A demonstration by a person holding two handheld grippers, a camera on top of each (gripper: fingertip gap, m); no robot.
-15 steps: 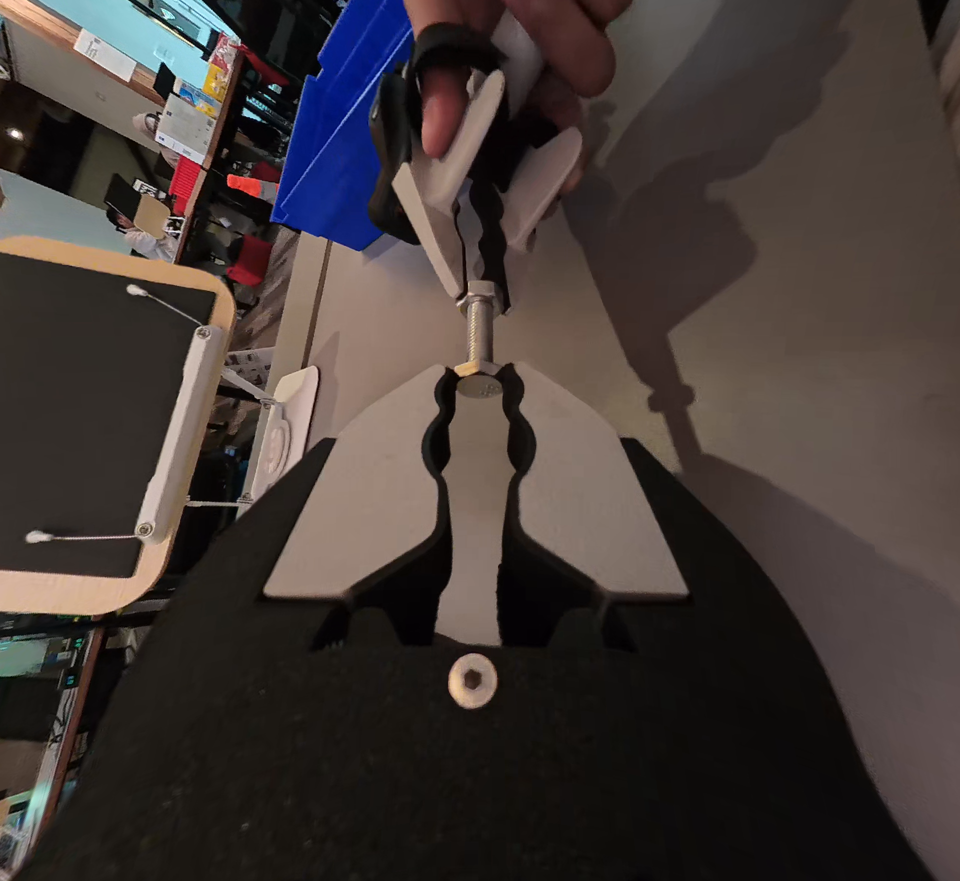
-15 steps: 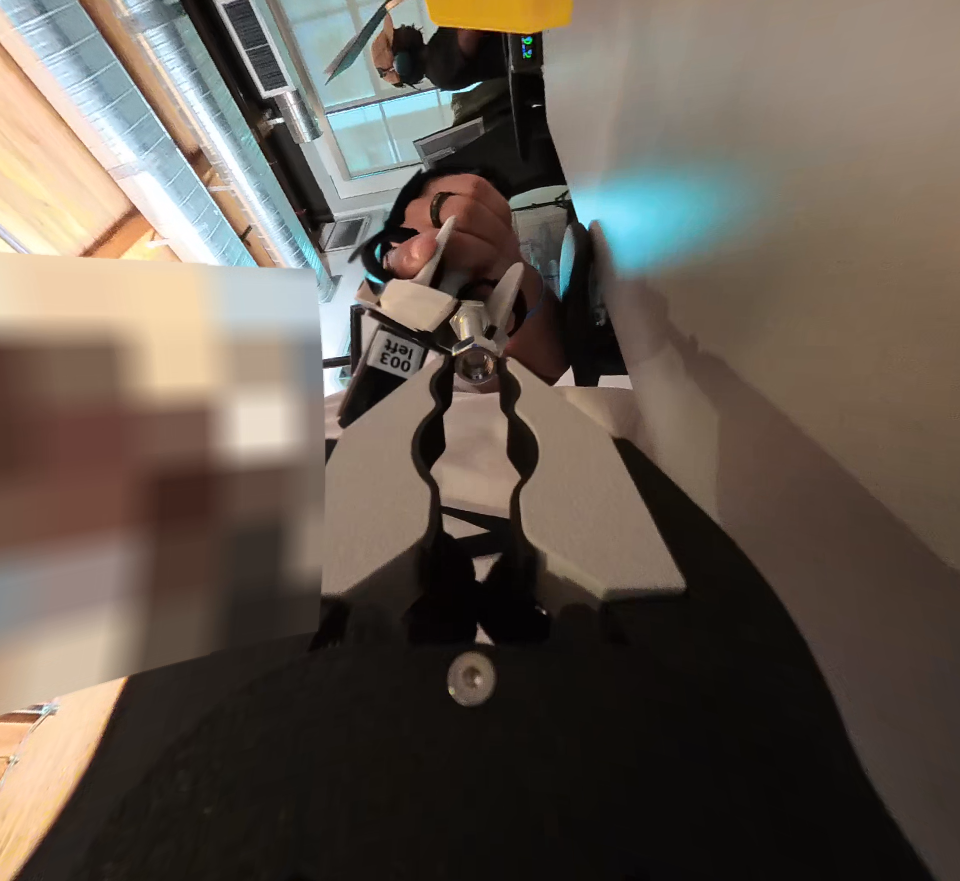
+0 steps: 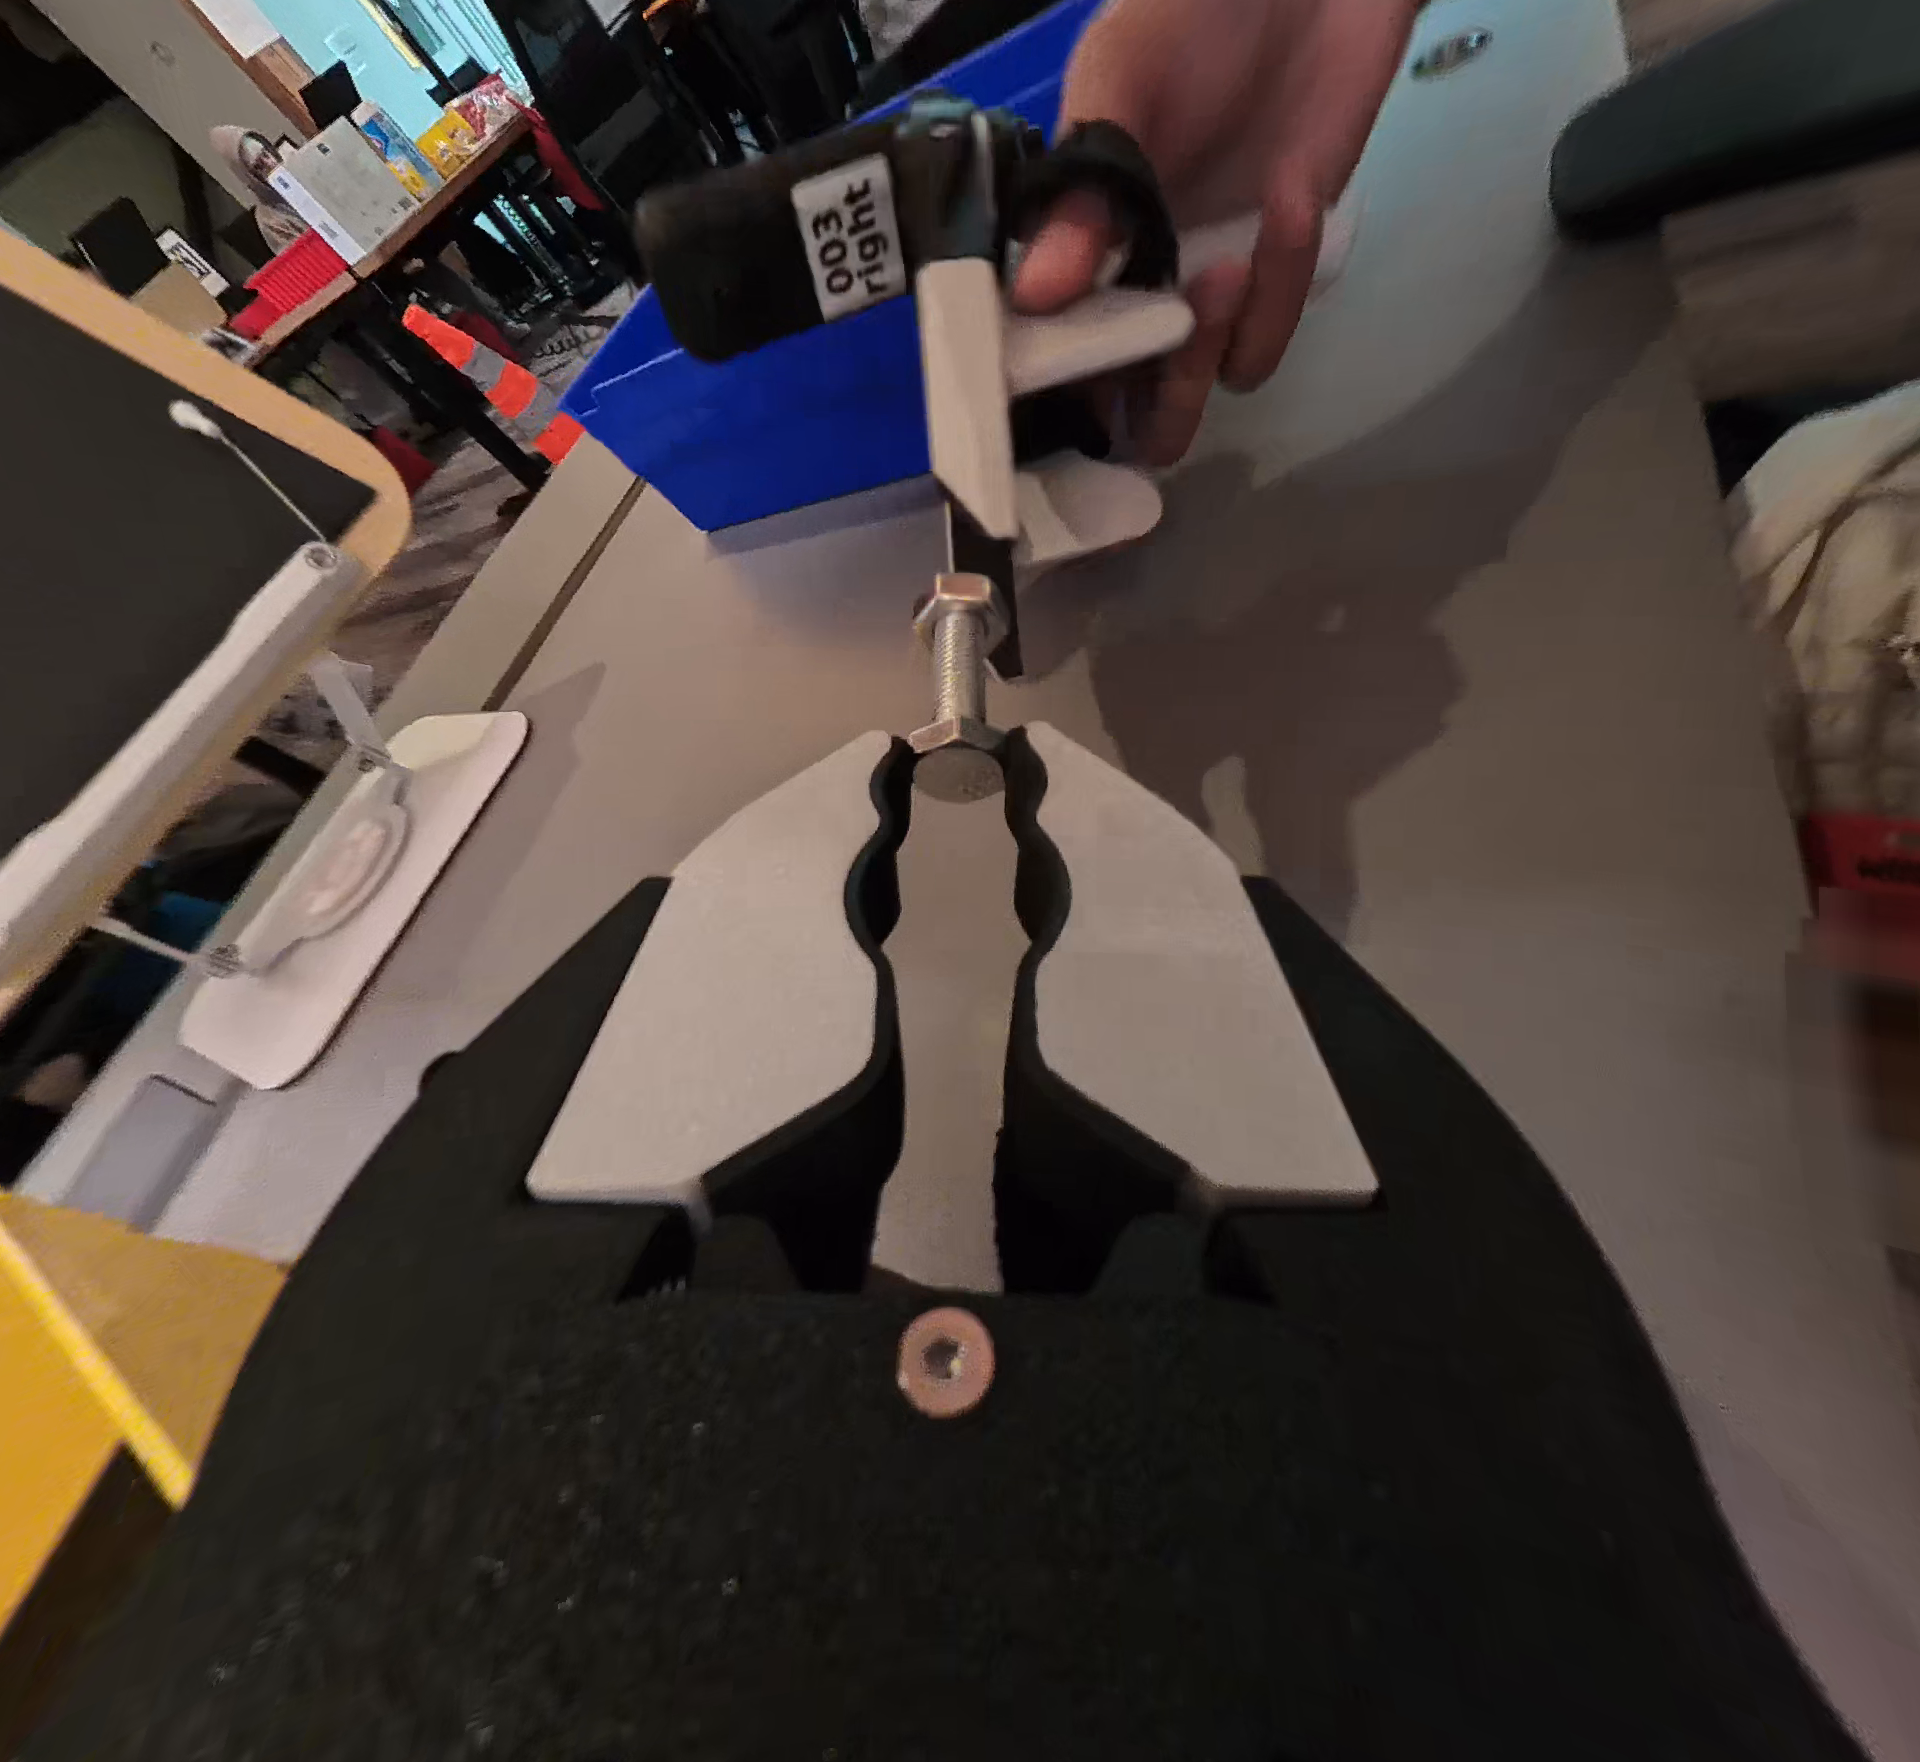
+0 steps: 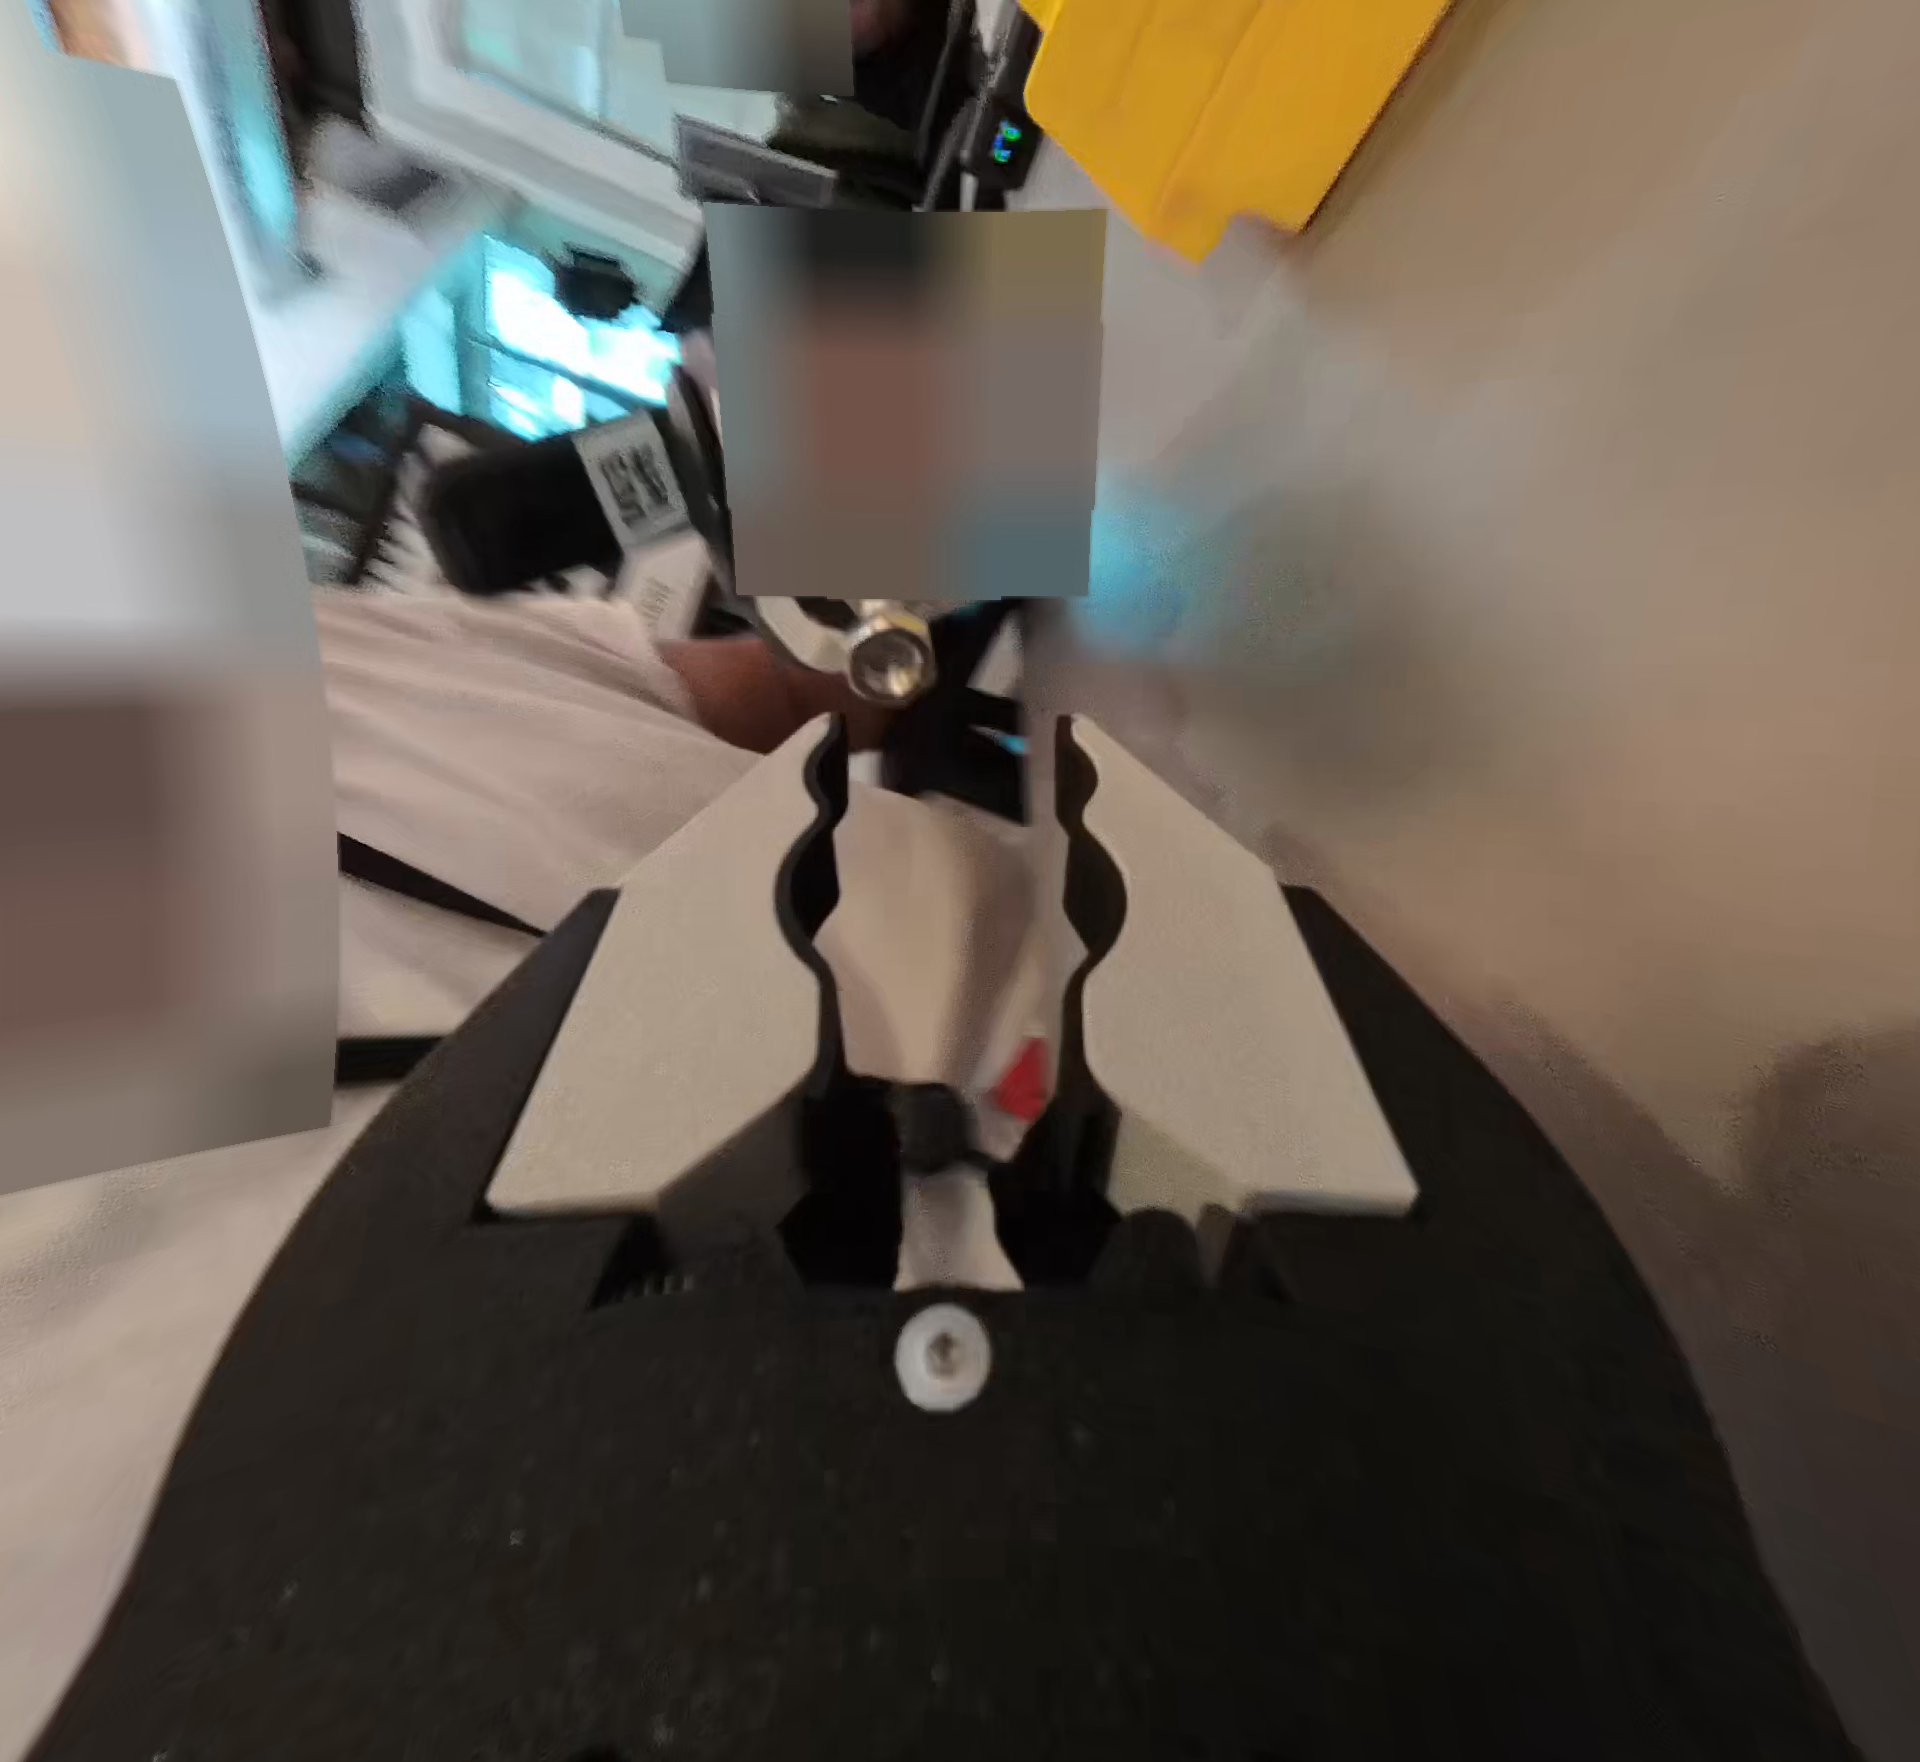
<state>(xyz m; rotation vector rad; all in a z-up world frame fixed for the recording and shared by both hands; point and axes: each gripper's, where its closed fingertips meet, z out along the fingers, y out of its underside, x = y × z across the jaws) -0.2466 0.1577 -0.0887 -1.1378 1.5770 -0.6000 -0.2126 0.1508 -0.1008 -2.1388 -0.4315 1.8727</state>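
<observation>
Left gripper [image 3: 958, 770] clamped on hex head of silver bolt [image 3: 958, 673], shaft pointing to twelve o'clock above grey table [image 3: 727, 652]. Right gripper [image 4: 945, 746] jaws apart, bare, near nut [image 3: 961, 606]; blue bin [image 3: 769, 424] at eleven.

R gripper off the nut
R gripper [image 4: 945, 725] now spread, clear of nut [image 4: 888, 663]; its hand [image 3: 1226, 154] swings sideways; both views tilt.
</observation>
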